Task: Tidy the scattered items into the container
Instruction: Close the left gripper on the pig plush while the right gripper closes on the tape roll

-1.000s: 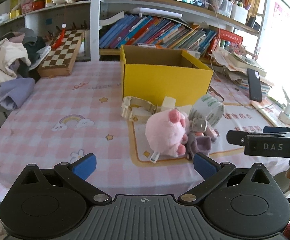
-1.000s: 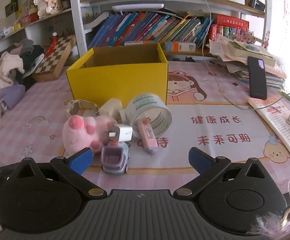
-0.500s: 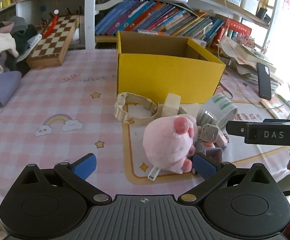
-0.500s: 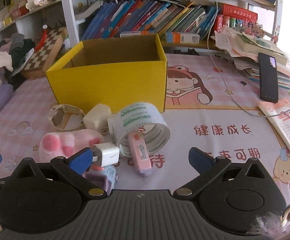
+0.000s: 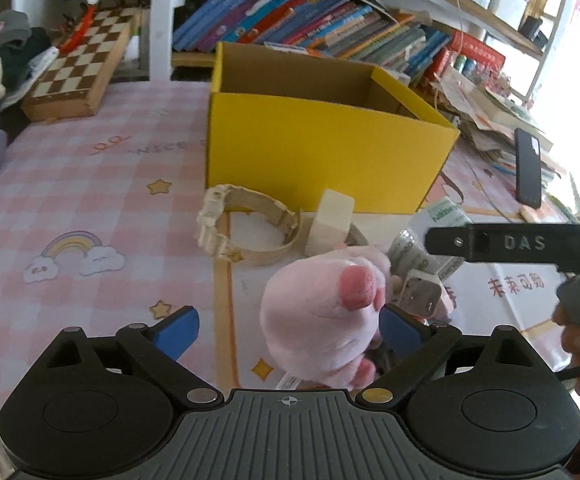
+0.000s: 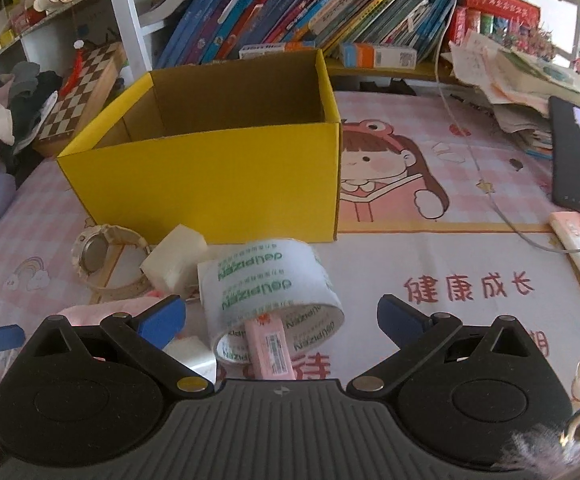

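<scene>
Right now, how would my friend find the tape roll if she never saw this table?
Start at the big yellow cardboard box in the middle of the pink checked table. Just in front of its near wall sits a small clutter of things. The tape roll is the wide clear ring lying on its side with green letters printed round it, unlike the plain white block and beige watch beside it.

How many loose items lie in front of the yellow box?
6: watch, white block, tape roll, pink tube, pink plush, white plug. More may be hidden.
</scene>
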The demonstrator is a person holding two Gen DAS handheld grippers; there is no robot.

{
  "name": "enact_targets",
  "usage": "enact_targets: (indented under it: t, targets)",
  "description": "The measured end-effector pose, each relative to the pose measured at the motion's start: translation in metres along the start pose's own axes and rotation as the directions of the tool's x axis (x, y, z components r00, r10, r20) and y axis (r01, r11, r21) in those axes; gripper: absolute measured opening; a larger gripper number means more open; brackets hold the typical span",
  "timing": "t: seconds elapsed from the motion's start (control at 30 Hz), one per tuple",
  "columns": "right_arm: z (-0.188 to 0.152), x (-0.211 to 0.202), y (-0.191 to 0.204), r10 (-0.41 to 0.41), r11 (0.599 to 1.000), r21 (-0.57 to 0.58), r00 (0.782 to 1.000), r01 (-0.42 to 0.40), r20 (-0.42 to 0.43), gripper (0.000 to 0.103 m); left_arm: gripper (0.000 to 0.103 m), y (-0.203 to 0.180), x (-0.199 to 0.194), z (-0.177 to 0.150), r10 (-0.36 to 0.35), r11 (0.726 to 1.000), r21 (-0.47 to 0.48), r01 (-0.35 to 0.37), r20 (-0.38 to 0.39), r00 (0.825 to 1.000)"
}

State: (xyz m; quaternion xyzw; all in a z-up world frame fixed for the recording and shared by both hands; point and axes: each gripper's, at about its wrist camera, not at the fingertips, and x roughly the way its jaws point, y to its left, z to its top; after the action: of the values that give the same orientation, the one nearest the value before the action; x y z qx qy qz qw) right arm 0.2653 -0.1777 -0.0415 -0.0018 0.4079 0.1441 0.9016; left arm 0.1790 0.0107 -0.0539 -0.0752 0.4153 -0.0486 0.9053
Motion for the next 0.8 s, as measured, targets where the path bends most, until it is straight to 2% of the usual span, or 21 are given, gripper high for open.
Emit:
enact_targets:
  t: [0.27, 0.47, 0.5, 0.53, 0.57, 0.63, 0.8]
  targets:
    - [0.013, 0.025, -0.004, 0.040, 0.999, 0.025, 0.997, -0.038, -0.068, 0.103, 0.096, 0.002, 0.019, 0.007, -0.011, 1.000, 0.001, 0.011, -0.068, 0.998]
    - [0.016, 0.036, -0.004, 0.031, 0.999, 0.017, 0.994, -0.029, -0.106, 0.101, 0.096, -0.002, 0.030, 0.008, -0.038, 0.999, 0.010, 0.039, -0.107, 0.994]
    - [0.016, 0.036, -0.004, 0.034, 0.999, 0.013, 0.994, -0.033, -0.106, 0.097, 0.093, -0.003, 0.031, 0.008, -0.043, 0.999, 0.013, 0.045, -0.111, 0.993]
    - [0.017, 0.036, -0.003, 0.040, 0.999, 0.009, 0.994, -0.039, -0.106, 0.087, 0.088, -0.003, 0.031, 0.008, -0.053, 0.998, 0.012, 0.054, -0.112, 0.992]
    - [0.017, 0.035, -0.003, 0.051, 0.999, 0.005, 0.993, -0.051, -0.103, 0.086, 0.085, -0.003, 0.030, 0.008, -0.063, 0.998, 0.013, 0.064, -0.110, 0.992]
    - [0.017, 0.033, -0.004, 0.044, 0.999, 0.008, 0.994, -0.043, -0.096, 0.086, 0.067, -0.005, 0.027, 0.009, -0.077, 0.997, 0.021, 0.080, -0.102, 0.992]
    - [0.021, 0.020, -0.017, 0.077, 0.993, 0.089, 0.997, -0.074, -0.025, 0.086, 0.061, -0.006, 0.014, 0.013, -0.048, 0.998, 0.047, 0.050, -0.053, 0.997]
